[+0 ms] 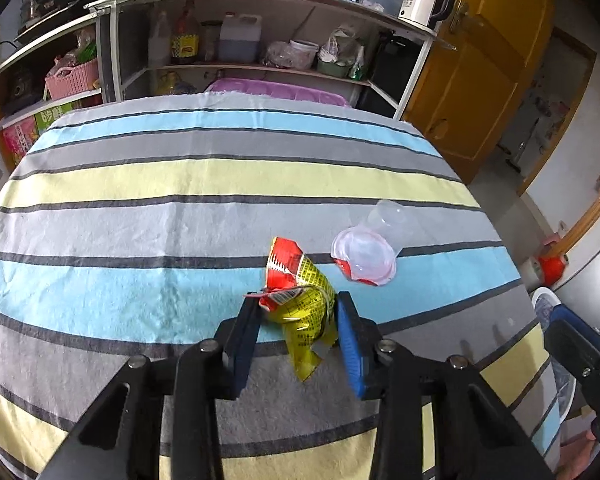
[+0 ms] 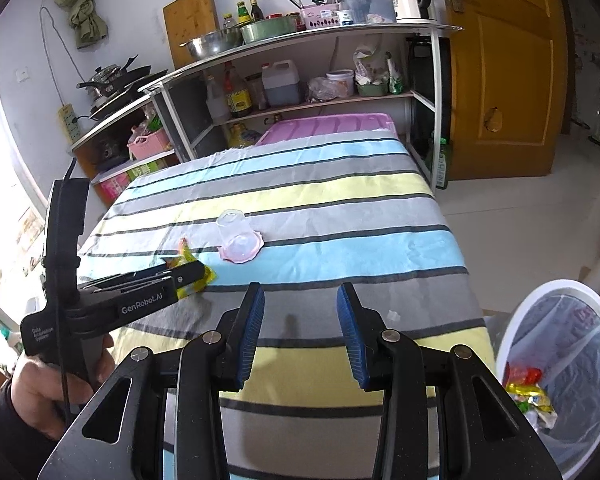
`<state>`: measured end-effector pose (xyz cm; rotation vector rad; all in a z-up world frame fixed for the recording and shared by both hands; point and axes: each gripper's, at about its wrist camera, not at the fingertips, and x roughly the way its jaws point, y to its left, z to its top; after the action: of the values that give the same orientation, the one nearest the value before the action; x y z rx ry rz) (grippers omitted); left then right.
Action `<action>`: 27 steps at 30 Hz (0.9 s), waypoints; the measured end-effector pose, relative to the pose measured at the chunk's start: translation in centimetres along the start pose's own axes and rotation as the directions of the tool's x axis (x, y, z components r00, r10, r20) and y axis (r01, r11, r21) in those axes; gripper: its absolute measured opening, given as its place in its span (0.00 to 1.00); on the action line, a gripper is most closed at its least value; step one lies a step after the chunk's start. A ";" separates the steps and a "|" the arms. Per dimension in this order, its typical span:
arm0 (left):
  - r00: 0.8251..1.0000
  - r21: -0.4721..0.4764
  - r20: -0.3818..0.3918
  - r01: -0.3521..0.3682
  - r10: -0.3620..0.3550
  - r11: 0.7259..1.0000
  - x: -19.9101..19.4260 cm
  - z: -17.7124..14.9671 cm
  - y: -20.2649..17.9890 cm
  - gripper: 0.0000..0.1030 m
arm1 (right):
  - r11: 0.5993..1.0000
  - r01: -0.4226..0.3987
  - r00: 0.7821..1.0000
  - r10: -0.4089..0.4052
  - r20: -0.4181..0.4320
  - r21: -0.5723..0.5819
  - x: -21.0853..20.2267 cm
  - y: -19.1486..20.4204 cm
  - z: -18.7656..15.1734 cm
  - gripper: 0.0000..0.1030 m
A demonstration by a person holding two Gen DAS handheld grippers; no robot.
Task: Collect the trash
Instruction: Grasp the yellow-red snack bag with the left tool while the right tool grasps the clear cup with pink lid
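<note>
Between the two blue-padded fingers of the left gripper (image 1: 296,310), in the left wrist view, sits a crumpled red and yellow wrapper (image 1: 300,300); the left pad presses its red edge and the right pad lies against its yellow side, so the fingers look clamped on the wrapper, which rises above the fingertips and trails a yellow tail down between them. Just beyond and to the right, a clear plastic cup (image 1: 380,240) lies tipped over on the striped cloth of the desk (image 1: 140,208), its pink-rimmed mouth facing the camera, apart from the wrapper. Behind the desk stands a shelf unit (image 1: 236,60) loaded with bottles and bowls. From the right wrist view, the right gripper (image 2: 300,304) hovers over the near part of the desk (image 2: 340,200) with its fingers apart and nothing between them. To the left, a hand (image 2: 40,392) holds the left gripper (image 2: 198,274), whose tips close around the wrapper (image 2: 192,264) just beside the tipped cup (image 2: 238,240). Off the desk's right edge, a white bin (image 2: 556,360) lined with a clear bag holds several colourful wrappers.
</note>
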<state>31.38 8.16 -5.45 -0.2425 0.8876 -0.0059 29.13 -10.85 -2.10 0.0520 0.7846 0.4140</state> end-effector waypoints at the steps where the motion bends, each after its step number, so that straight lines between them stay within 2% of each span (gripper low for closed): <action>1: 1.000 -0.005 0.003 0.008 -0.008 1.000 -0.1 0.0 0.2 0.36 | 1.000 -0.001 1.000 0.001 -0.001 -0.003 0.2 0.2 0.1 0.38; 9: 0.996 -0.024 0.067 0.055 -0.054 0.998 -2.9 0.1 2.2 0.36 | 0.998 -0.032 0.999 0.031 -0.033 -0.046 3.3 2.6 1.4 0.38; 12: 0.995 -0.019 0.090 0.053 -0.051 0.998 -4.0 0.1 3.2 0.36 | 0.997 -0.048 0.998 0.046 -0.044 -0.053 4.8 3.8 2.1 0.38; 16: 0.994 -0.027 0.094 0.062 -0.059 0.998 -4.7 -0.1 4.7 0.36 | 0.997 -0.053 0.996 0.049 -0.075 -0.052 7.2 5.1 2.5 0.38; 27: 0.992 -0.051 0.100 0.078 -0.072 0.996 -4.8 -0.3 6.8 0.36 | 0.999 -0.028 0.996 0.026 -0.080 -0.025 10.4 6.1 4.6 0.38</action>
<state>27.50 15.17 -3.41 -0.3245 0.7811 -0.0394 36.77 -0.81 -4.66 0.0220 0.8573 0.4541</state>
